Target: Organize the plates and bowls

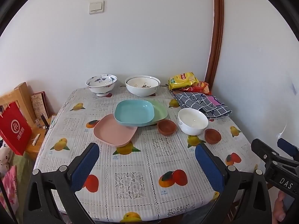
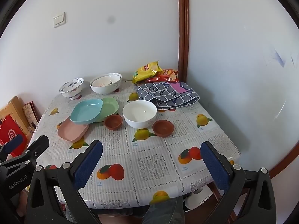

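Both my claws released, spread wide, gripping nothing: left gripper (image 1: 147, 160) and right gripper (image 2: 152, 159) hover low in frame over the tablecloth (image 1: 130, 168). Plates (image 1: 133, 115) and white bowl (image 1: 192, 121) sit mid-frame, untouched.

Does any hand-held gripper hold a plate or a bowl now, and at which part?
Nothing is held. The left hand-held gripper and right hand-held gripper are both open and empty.
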Demonstrator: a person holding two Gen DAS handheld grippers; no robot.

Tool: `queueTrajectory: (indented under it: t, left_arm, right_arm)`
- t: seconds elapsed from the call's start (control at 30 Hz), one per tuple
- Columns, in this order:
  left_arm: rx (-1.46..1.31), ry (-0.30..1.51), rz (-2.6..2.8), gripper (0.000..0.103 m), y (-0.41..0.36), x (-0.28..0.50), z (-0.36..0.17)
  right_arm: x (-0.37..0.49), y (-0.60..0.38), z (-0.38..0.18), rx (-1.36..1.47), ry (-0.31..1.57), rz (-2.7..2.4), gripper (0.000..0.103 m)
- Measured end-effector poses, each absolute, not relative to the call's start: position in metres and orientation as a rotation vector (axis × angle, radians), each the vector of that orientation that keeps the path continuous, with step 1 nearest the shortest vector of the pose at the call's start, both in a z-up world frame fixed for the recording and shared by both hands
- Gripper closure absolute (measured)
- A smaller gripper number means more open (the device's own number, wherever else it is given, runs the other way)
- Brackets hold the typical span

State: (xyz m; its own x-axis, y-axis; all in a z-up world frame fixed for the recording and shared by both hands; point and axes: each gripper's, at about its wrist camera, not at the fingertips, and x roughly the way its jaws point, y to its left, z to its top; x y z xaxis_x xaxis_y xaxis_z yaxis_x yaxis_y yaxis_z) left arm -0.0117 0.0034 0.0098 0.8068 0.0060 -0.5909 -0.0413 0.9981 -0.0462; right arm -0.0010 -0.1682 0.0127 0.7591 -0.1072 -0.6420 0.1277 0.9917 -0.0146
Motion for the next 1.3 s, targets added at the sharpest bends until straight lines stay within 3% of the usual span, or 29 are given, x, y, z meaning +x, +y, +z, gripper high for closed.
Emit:
queueTrajectory:
  t: [1.3]
  left_arm:
    - [-0.048, 0.638, 0.04, 0.0, 0.0029, -0.0113, 0.0134]
  right_arm:
    - [-0.0052, -0.1672, 0.0157, 0.023, 0.685, -0.134, 0.0]
